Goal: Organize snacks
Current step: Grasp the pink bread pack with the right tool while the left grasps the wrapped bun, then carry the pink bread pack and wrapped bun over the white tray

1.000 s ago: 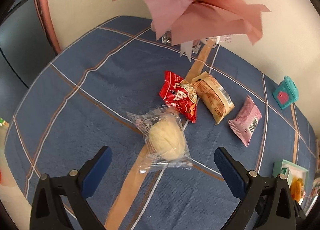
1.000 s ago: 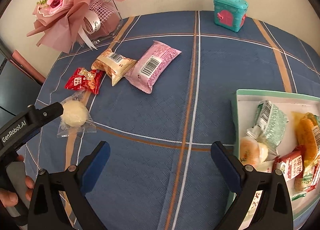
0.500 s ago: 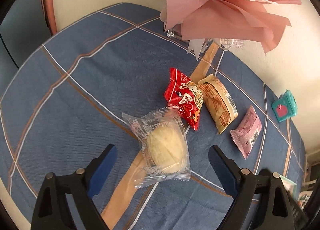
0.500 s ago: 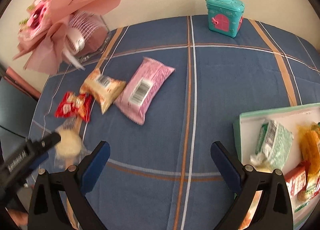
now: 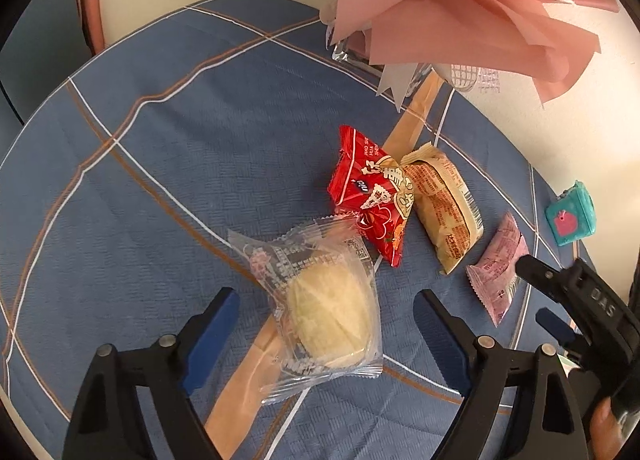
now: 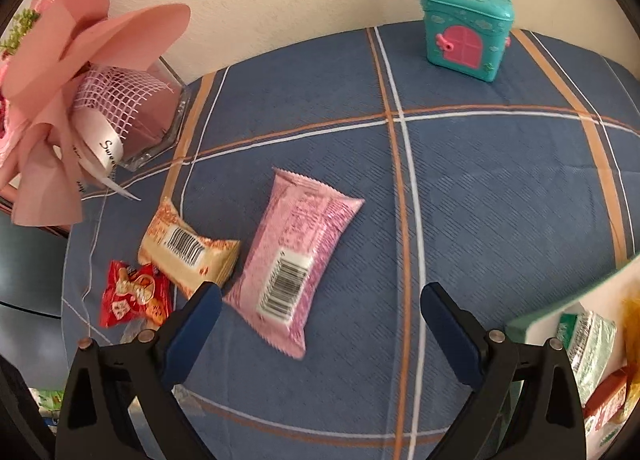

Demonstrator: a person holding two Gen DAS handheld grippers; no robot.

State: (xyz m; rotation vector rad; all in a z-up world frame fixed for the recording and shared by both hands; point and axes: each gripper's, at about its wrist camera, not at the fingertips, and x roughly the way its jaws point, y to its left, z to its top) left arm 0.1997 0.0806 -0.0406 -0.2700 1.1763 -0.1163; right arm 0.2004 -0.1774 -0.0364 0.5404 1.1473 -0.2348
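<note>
Four loose snacks lie on the tabletop (image 6: 500,188), which is covered by a blue woven cloth crossed with white and orange stripes; nearest the left tool (image 5: 326,326) is a clear packet (image 5: 320,300) of crinkly see-through film, squarish with crimped edges, holding one pale, round, flaky pastry; just beyond it, with their corners touching or overlapping, lies a red packet (image 5: 370,194), glossy, pillow-shaped and printed with white characters; pressed against that is a tan packet (image 5: 442,210), plump and oblong with a barcode on one side; a little apart lies a pink packet (image 6: 294,262), a flat foil pillow with zigzag ends and a white barcode label. The left tool's blue-padded jaws are spread and closing, the clear packet between them with gaps on both sides; the right tool (image 6: 320,326) is likewise spread and closing, the near end of the pink packet between its jaws, not pinched. A white tray with a green rim (image 6: 560,300) at the right edge holds further snacks, partly cut off, so they cannot be counted. One pink paper bouquet (image 6: 76,72) stands in a clear glass vase (image 6: 160,128) at the back; one teal plastic toy house (image 6: 466,26) with a pink door stands upright near the wall.
</note>
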